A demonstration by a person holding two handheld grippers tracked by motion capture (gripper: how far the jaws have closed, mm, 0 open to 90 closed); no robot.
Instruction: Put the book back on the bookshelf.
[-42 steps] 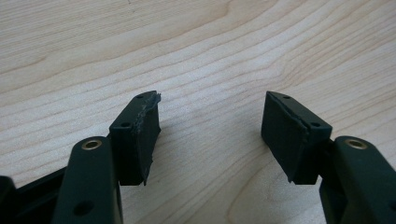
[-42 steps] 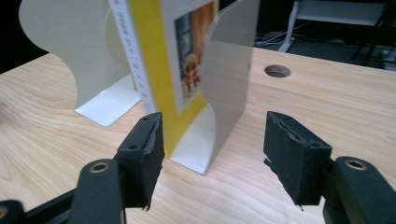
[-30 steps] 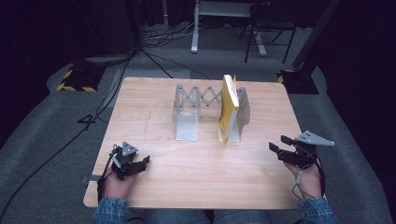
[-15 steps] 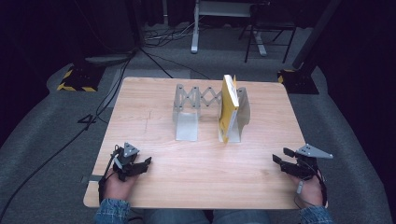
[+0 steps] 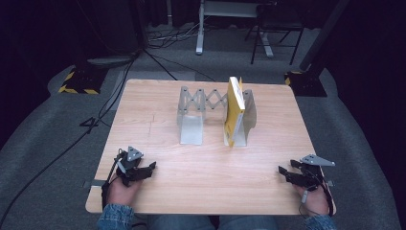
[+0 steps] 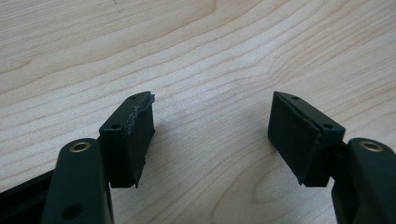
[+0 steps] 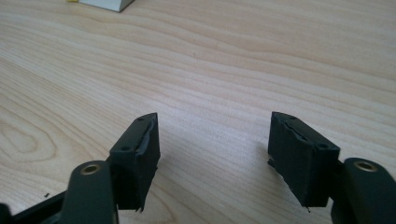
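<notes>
A yellow book (image 5: 234,108) stands upright in the right end of a grey accordion book rack (image 5: 191,122) at the middle of the wooden table (image 5: 215,191). My left gripper (image 5: 149,168) rests low at the table's near left, pointing right. In the left gripper view its jaws (image 6: 212,109) are open over bare wood and have just been opening. My right gripper (image 5: 283,171) sits low at the near right edge, pointing left. In the right gripper view its jaws (image 7: 214,126) are open with nothing between them and have also just widened.
A corner of the rack's base (image 7: 100,3) shows at the top of the right gripper view. Beyond the table lie grey floor, cables (image 5: 72,143), a stand with yellow-black stripes (image 5: 76,84) and metal frame legs (image 5: 258,43).
My right hand has come down and slightly nearer, settling at the table's near right edge. The left hand has stayed in place. The book and the rack have not moved.
</notes>
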